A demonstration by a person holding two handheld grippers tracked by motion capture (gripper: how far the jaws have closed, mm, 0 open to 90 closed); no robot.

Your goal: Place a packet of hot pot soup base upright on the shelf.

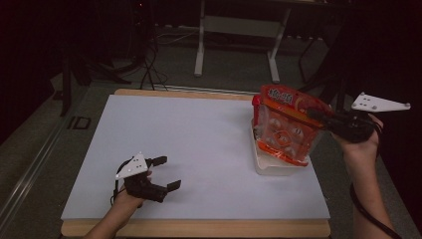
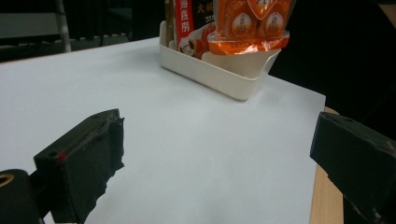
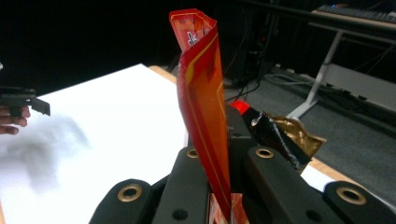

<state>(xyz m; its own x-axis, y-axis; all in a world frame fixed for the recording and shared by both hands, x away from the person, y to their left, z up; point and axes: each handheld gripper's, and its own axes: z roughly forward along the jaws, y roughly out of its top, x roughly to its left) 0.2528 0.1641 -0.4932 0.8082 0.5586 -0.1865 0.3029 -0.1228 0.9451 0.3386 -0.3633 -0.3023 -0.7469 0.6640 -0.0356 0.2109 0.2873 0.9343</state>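
The bench (image 1: 199, 149) was a flat white board with a bare wooden lip showing along its near and far edges. At its right edge stood a cream plastic bin (image 1: 271, 167), rectangular and smooth-walled, with glossy packets upright inside it.

The person's right hand (image 1: 361, 142) reached in from beyond the right edge, forearm angled up from the near right corner. The right gripper (image 1: 318, 115) held its fingers pressed onto the upper edge of the orange snack bag (image 1: 286, 127), which hung upright just above the bin, its lower seam at the bin's rim. In the right gripper view the bag (image 3: 203, 107) rose edge-on between the black fingers, thin, shiny and creased, with a dark and gold foil packet (image 3: 280, 135) just beside it.

The left hand rested near the near left corner of the bench, well apart from the bin. The left gripper (image 1: 166, 173) pointed right, its matte black fingers (image 2: 81, 163) spread wide over bare board, holding nothing.
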